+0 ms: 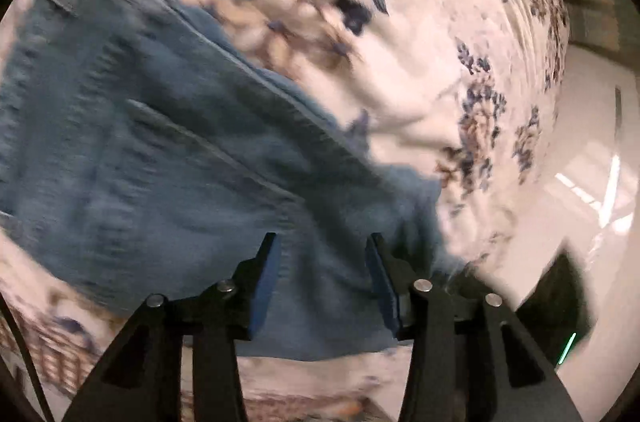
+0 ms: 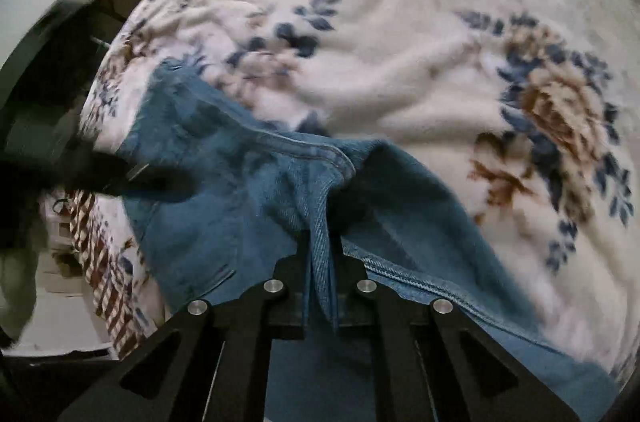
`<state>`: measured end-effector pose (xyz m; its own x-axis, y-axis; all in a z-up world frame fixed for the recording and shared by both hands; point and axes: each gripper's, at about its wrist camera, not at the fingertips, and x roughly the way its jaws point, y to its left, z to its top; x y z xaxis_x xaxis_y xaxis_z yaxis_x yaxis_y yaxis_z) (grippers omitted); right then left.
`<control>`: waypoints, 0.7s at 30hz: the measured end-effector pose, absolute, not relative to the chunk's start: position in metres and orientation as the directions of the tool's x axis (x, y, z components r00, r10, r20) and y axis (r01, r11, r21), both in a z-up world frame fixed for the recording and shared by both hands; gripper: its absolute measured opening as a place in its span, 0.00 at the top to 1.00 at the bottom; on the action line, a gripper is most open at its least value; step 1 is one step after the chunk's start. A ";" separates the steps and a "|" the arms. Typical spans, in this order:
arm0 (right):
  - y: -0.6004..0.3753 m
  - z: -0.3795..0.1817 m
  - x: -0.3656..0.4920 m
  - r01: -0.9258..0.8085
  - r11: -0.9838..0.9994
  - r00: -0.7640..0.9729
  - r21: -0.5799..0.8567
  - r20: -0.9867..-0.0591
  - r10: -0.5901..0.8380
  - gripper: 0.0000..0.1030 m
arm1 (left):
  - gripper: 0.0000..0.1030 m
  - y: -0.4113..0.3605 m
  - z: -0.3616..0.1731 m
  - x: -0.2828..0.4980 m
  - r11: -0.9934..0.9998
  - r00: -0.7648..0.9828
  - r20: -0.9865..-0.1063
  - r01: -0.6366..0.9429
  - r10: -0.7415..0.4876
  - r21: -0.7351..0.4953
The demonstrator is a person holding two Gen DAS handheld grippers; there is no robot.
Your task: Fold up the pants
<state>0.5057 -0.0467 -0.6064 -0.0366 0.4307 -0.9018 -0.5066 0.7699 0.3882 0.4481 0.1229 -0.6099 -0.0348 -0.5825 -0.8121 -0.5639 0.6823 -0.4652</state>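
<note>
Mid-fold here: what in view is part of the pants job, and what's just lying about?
In the job:
blue jeans
right gripper, shut on a denim fold
left gripper, open over the denim

Lying about:
floral blanket under the jeans
plaid cloth at the bed edge

1. In the right wrist view, a wide stretch of the floral blanket (image 2: 400,34) beyond and to the right of the blue jeans (image 2: 240,206) is left uncovered, only shallow wrinkles being raised there.
2. The blanket's left edge is crowded by a dark blurred object (image 2: 80,174), lying over the jeans there.
3. A raised denim fold is clamped between the fingers of the right gripper (image 2: 324,242).
4. Below the parted fingers of the left gripper (image 1: 322,250), denim is spread; bare blanket (image 1: 400,62) is seen beyond its far edge.
</note>
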 end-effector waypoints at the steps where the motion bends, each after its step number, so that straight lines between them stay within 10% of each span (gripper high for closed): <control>1: -0.054 -0.600 0.499 -0.523 0.762 -0.025 0.382 -0.901 0.434 0.93 | 0.59 0.121 -0.614 0.452 0.649 -0.033 -0.789 -0.590 -0.614 -0.481; 9: -0.051 -0.571 0.433 -0.635 0.691 0.054 0.345 -0.873 0.485 0.93 | 0.52 0.111 -0.666 0.450 0.561 -0.155 -0.721 -0.743 -0.675 -0.366; 17: -0.090 -0.601 0.459 -0.327 0.706 -0.107 0.628 -0.767 0.632 0.85 | 0.82 0.105 -0.644 0.442 0.647 -0.104 -0.793 -0.645 -0.601 -0.406; 21: -0.126 -0.614 0.487 -0.093 0.619 -0.123 0.780 -0.626 0.770 0.48 | 0.83 0.107 -0.635 0.436 0.625 -0.069 -0.785 -0.649 -0.616 -0.434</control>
